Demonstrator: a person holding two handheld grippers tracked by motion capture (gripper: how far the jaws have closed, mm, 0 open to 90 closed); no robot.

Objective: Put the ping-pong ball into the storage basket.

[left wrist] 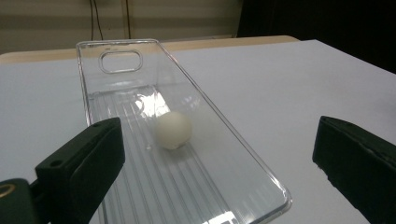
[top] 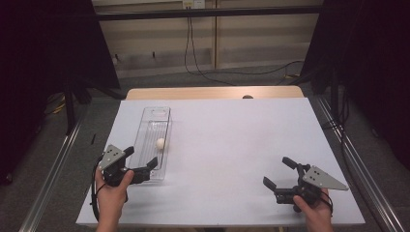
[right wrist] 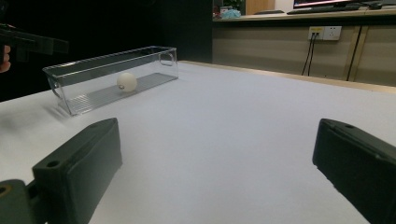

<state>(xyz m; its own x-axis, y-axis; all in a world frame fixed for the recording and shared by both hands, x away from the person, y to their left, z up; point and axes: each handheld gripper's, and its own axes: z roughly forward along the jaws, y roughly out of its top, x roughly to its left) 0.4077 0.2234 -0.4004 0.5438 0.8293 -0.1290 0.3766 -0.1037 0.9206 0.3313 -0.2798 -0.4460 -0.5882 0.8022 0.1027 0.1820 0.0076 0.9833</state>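
**Colours and patterns at the tabletop**

Ball (left wrist: 173, 130): off-white, plain, matt. It sits ahead of the left hand-held gripper (top: 142, 160), in a clear, colourless bin (left wrist: 243, 158) whose floor is ribbed with fine parallel lines. Tabletop (top: 232, 145): pale grey-white cover, unpatterned; light wood strip at the far edge. Both hand-held grippers black; right hand-held gripper (top: 279, 174) carries a grey three-cornered plate, as does the left.

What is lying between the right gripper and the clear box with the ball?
Nothing: in the high view only bare white table top lies between the right gripper and the clear box holding the ball.
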